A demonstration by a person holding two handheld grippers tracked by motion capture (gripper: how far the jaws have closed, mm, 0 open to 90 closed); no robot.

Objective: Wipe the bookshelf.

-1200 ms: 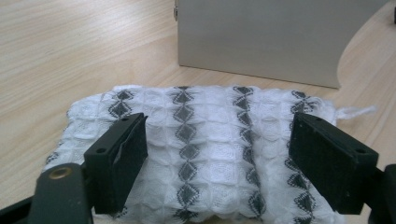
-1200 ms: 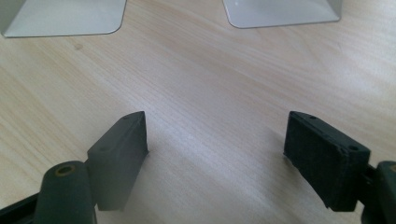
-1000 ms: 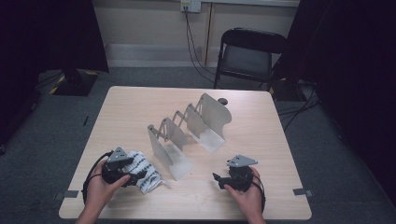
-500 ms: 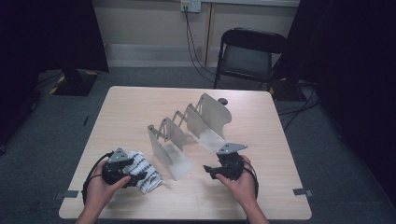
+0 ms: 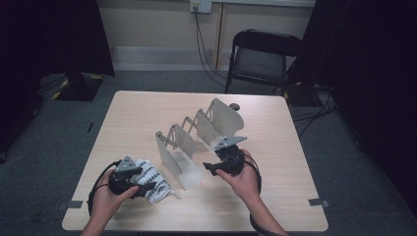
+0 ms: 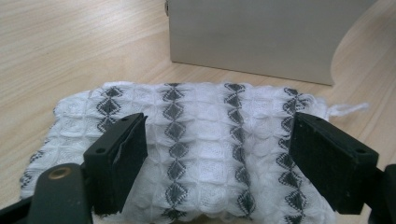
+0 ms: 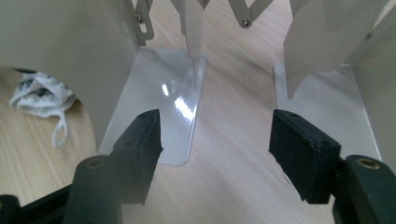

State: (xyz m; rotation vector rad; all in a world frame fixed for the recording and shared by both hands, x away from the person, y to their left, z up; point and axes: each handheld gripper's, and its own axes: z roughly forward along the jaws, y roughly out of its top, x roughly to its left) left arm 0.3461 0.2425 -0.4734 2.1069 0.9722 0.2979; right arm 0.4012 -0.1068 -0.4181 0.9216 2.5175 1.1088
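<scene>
A: Left gripper view first: the left gripper [image 6: 215,154] has its jaws spread wide apart, one on each side of a folded white cloth [image 6: 187,154] with rows of dark diamonds. The pads hang just over it; I cannot tell whether they touch.

B: And past the cloth?

A: The cloth lies flat on the light wooden table [image 6: 60,42]. Just beyond its far edge stands a pale grey metal panel [image 6: 261,37], the near-left end plate of an accordion-style rack.

B: From the high view, where is that on the table?

A: The left gripper [image 5: 129,178] sits at the near left, held in the person's left hand [image 5: 105,194], with the cloth [image 5: 153,181] under and to the right of it. The rack [image 5: 196,135] runs diagonally from the near middle toward the far right.

B: The other claw?

A: In the right gripper view, the right gripper [image 7: 215,149] is also wide open, holding nothing, pointing at the rack's shiny base plates [image 7: 163,102] between its upright dividers. The cloth [image 7: 39,95] peeks out at the left behind one divider. In the high view, the right hand [image 5: 243,177] holds the right gripper [image 5: 223,162] just beside the rack's right side, near the middle of the table.

B: Anything around the table?

A: A black folding chair [image 5: 263,59] stands beyond the far edge.
</scene>
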